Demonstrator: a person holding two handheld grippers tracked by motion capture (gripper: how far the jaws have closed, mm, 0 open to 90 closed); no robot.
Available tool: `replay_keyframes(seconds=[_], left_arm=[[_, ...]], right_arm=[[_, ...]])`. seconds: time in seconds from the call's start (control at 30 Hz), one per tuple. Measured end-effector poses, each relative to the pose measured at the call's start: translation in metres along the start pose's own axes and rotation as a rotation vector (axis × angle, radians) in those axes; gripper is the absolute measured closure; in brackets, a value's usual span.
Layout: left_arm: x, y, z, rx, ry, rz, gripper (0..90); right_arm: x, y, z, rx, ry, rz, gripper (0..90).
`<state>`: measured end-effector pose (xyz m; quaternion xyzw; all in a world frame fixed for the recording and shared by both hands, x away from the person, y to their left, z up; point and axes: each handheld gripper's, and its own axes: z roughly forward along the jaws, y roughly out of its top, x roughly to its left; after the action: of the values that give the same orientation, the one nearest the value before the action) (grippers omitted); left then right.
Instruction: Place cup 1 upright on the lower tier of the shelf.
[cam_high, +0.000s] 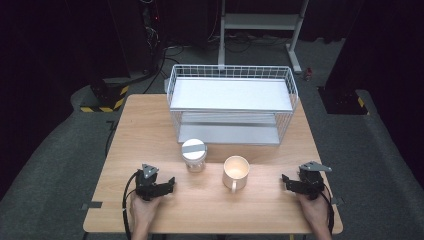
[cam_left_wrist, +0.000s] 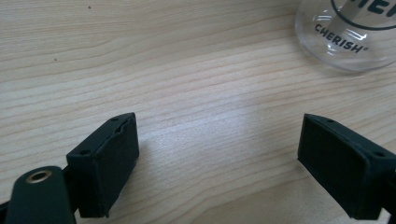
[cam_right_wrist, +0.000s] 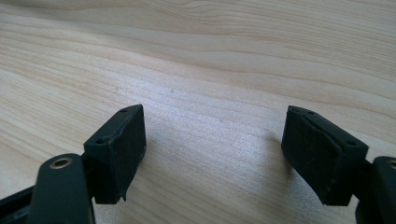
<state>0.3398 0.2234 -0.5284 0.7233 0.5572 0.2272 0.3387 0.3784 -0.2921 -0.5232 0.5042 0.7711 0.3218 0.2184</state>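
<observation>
On the light wooden desk (cam_high: 150, 130), the left gripper (cam_high: 167, 185) rests near the front edge with its jaws spread wide and nothing between them. Just ahead of it and to its right stands a clear glass jar with a silver lid (cam_high: 193, 155); in the left gripper view its rounded clear base (cam_left_wrist: 348, 37) sits just beyond the right jaw. A cream ceramic mug (cam_high: 236, 171) stands beside the jar, between the two grippers. The right gripper (cam_high: 287, 181) lies at the desk's right side, jaws also wide apart over bare wood. Behind stands a white wire two-tier rack (cam_high: 232, 102).
</observation>
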Motion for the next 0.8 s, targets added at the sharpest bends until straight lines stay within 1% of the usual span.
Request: replay_keyframes(seconds=[0.13,0.17,0.3,0.33,0.43,0.47,0.53,0.63,0.67,0.8], left_arm=[[-0.002,0.000,-0.001,-0.024,-0.030,0.006,11.3],[-0.002,0.000,-0.001,-0.033,-0.037,0.001,10.9],[-0.004,0.000,-0.003,-0.045,-0.061,-0.011,9.7],[-0.005,0.000,-0.005,-0.063,-0.074,-0.019,8.8],[-0.007,0.001,-0.007,-0.072,-0.096,-0.020,8.7],[-0.007,0.001,-0.007,-0.072,-0.096,-0.020,8.3],[-0.010,0.002,-0.008,-0.071,-0.096,-0.001,7.7],[-0.012,0.003,-0.008,-0.070,-0.096,0.009,6.6],[-0.014,0.003,-0.008,-0.059,-0.099,0.015,6.4],[-0.017,0.003,-0.007,-0.047,-0.092,0.029,6.2]], right_arm=[[0.000,0.000,0.000,0.000,0.000,0.000,22.2],[0.000,0.000,0.000,0.000,0.000,-0.001,22.1],[0.000,0.000,0.000,0.000,0.000,0.000,22.1],[0.000,0.000,0.000,0.000,0.000,0.000,22.1],[0.000,0.000,0.000,0.000,0.000,0.000,22.1],[0.000,0.000,0.000,0.000,0.000,0.000,22.1],[0.000,0.000,0.000,0.000,0.000,0.000,22.2],[0.000,0.000,0.000,0.000,0.000,0.000,22.1],[0.000,0.000,0.000,0.000,0.000,0.000,22.2],[0.000,0.000,0.000,0.000,0.000,0.000,22.1]])
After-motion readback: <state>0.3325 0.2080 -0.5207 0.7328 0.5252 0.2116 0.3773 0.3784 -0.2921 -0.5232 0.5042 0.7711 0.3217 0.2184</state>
